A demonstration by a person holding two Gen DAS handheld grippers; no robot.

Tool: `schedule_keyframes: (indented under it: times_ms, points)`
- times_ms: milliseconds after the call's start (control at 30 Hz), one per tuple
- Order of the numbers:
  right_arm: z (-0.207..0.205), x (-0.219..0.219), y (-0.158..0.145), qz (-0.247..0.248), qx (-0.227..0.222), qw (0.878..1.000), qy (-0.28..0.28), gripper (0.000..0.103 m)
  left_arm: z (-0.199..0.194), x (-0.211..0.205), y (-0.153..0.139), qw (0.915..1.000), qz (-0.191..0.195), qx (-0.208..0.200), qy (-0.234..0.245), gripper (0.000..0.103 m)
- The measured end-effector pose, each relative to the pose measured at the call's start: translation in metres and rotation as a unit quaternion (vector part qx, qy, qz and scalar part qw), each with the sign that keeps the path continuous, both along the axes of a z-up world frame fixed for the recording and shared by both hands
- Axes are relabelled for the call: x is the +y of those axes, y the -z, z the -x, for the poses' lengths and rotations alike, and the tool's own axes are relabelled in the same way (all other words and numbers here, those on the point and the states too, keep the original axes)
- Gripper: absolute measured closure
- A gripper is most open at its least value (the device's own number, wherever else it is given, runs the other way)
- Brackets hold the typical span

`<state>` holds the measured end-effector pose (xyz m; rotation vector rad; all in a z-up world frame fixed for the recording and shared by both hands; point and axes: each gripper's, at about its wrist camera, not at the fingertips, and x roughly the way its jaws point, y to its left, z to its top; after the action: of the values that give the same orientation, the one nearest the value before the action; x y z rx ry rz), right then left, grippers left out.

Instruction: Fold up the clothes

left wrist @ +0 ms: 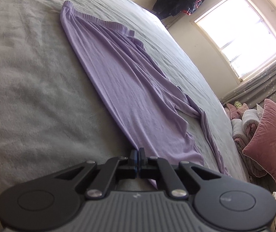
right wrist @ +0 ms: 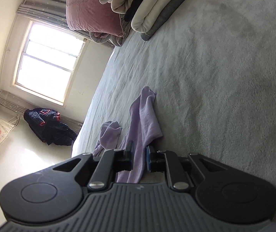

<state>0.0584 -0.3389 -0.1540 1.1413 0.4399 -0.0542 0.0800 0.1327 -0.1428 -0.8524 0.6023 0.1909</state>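
Observation:
A pair of lilac trousers [left wrist: 122, 81] lies stretched out on the grey bed cover [left wrist: 22, 89], its ribbed waistband at the far end. My left gripper [left wrist: 138, 151] is shut on the near hem of one trouser leg, the cloth pinched thin between the pads. In the right wrist view the other leg of the lilac trousers [right wrist: 145, 114] runs bunched into my right gripper [right wrist: 139, 150], which is shut on a thick fold of it. A further lilac fold [right wrist: 110, 135] lies to the left of that gripper.
A stack of folded clothes [right wrist: 153, 5] sits at the far end of the bed beside a pink pillow [right wrist: 91, 9]. A pink pillow [left wrist: 269, 139] and bedding lie by the bed's right edge. A dark garment [right wrist: 47, 127] and a bright window [right wrist: 47, 63] are beyond.

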Motion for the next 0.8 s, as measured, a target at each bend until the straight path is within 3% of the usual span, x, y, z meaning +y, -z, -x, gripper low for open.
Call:
schedule_keyframes:
  times_ms: [100,400,533,667,800]
  points:
    - [-0.002,0.003,-0.003,0.028,0.007,1.000,-0.006,0.101,-0.002,0.000,-0.006,0.9999,-0.010,0.006,0.005,0.103]
    - [0.025,-0.011,-0.041,0.130,-0.006,0.992,0.003,0.101,0.009,0.002,-0.031,0.9990,-0.030,0.022,0.023,0.103]
    - [0.038,-0.011,-0.039,0.177,0.013,0.984,-0.004,0.101,0.019,0.001,-0.024,0.9972,-0.054,0.038,0.035,0.103]
    - [0.046,-0.013,-0.018,0.175,0.039,0.984,-0.002,0.102,0.022,-0.002,-0.018,0.9940,-0.087,0.043,0.049,0.102]
    - [0.054,-0.015,-0.010,0.162,0.034,0.986,0.004,0.103,0.022,-0.009,-0.027,0.9896,-0.119,0.048,0.065,0.095]
